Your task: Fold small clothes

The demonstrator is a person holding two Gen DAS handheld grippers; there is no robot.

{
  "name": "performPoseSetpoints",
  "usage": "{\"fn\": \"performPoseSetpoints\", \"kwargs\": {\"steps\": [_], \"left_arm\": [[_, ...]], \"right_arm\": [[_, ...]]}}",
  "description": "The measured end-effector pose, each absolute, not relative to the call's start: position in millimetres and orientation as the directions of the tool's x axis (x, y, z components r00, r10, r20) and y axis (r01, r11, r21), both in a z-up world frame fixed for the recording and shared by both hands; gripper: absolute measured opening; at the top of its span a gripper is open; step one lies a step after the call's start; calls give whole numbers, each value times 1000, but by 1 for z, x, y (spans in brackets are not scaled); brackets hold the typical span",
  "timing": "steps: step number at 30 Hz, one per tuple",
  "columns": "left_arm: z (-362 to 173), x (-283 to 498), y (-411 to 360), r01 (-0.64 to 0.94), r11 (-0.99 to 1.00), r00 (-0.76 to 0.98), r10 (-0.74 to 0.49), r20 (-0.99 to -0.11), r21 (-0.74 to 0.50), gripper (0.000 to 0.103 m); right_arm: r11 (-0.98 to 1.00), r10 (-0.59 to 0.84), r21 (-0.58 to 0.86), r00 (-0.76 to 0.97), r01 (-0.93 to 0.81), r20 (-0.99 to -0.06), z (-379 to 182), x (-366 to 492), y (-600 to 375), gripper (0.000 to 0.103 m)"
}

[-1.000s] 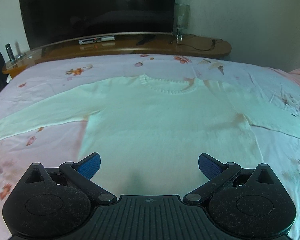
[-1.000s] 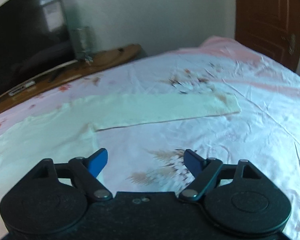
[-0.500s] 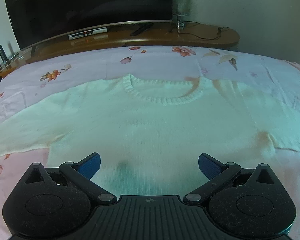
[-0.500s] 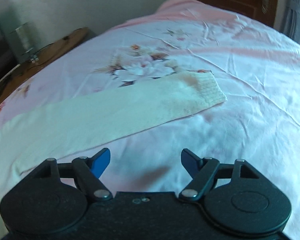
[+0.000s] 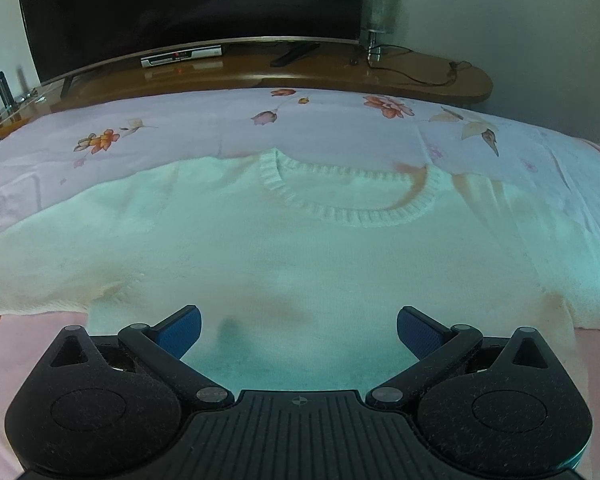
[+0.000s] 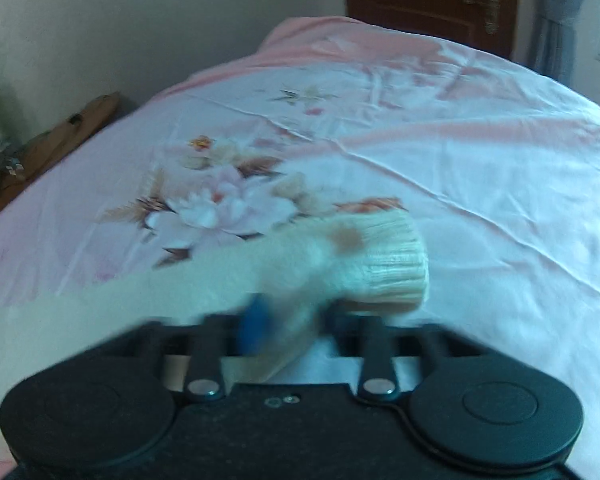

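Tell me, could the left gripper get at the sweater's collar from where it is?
Probably yes: the left gripper is open above the sweater, and only flat knit lies between it and the collar.

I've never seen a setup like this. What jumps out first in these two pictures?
A cream knitted sweater lies spread flat on a pink floral bedsheet, its ribbed neckline pointing toward a big dark TV on a wooden shelf behind the bed. The left gripper is above the sweater's body with its blue-padded jaws wide apart. Off to the side, the right gripper has just closed on the sleeve near its ribbed cuff.
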State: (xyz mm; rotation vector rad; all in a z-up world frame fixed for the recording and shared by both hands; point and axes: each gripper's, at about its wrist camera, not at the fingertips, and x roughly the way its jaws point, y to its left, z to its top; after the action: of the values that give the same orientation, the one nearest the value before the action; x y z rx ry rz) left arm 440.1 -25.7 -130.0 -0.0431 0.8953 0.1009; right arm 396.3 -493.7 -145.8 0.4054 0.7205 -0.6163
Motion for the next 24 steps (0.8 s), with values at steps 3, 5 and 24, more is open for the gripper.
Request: {"fn": "performPoseSetpoints", "kwargs": {"steps": [3, 5, 24], "left_arm": [[-128, 438, -18, -107, 994, 631, 74, -772, 7, 103], [-125, 437, -11, -115, 993, 636, 75, -768, 1, 103], [-108, 403, 114, -339, 930, 619, 107, -778, -142, 103]], "right_arm": [[793, -365, 149, 656, 591, -660, -133, 400, -476, 8], [837, -316, 177, 721, 518, -617, -119, 403, -455, 7], [863, 476, 224, 583, -452, -658, -133, 441, -93, 37]]}}
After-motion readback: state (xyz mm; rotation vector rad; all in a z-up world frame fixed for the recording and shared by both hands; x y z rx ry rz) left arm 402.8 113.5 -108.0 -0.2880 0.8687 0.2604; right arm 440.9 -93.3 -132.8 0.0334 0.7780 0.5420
